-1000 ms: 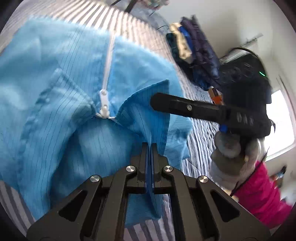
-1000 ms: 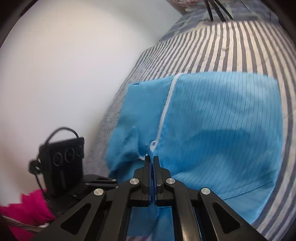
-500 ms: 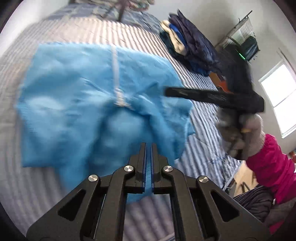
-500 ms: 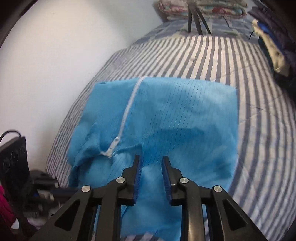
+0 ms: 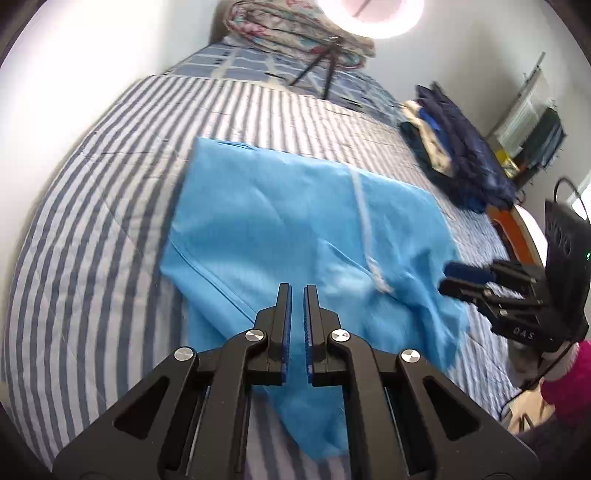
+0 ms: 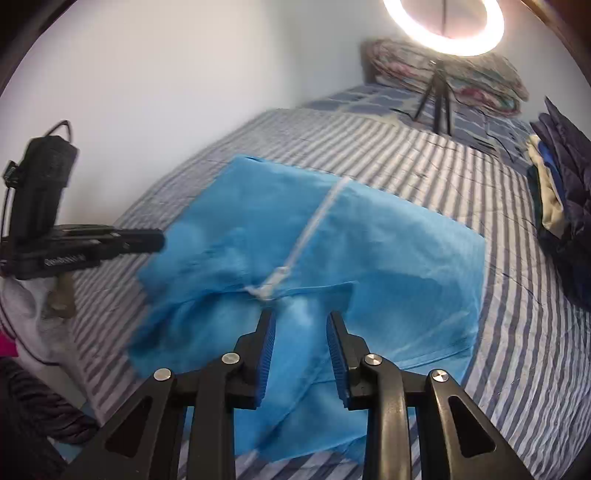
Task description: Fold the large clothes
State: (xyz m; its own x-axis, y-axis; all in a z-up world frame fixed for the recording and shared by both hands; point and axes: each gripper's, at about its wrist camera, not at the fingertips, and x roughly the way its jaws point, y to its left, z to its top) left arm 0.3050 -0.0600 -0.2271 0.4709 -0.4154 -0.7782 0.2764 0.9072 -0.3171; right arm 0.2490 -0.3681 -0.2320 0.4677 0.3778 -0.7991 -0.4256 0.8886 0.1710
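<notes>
Blue zip-front garment (image 5: pixel 295 229) is being left spread across the striped bedspread (image 5: pixel 92 221), folded into a rough rectangle with its white zipper (image 6: pixel 314 225) running down the middle and the loose collar end bunched toward the near edge. No container is being shown in either view, only the bed with its load: a pile of dark and cream clothes (image 5: pixel 454 147) is being kept at the far right side, and a rolled floral quilt (image 5: pixel 295 29) is being seen by the headboard, behind a small tripod (image 6: pixel 436 99) under a ring light (image 6: pixel 443 26).

Compared with a second ago, fabric is no longer being pinched: both tongs were clamped on the blue cloth then, and now both are being shown free of it and drawn back, so that far more of the bed is being taken in.

The left gripper (image 5: pixel 297 295) is being held almost closed, only a slim gap being shown between the fingers, with nothing gripped; the garment is lying beneath and beyond its tips. The right gripper (image 6: pixel 301 321) is being opened, its jaws moderately apart with no cloth between the pads; the zipper pull is lying just beyond its tips. In the left view, the right gripper is being seen hovering at the garment's right edge.
</notes>
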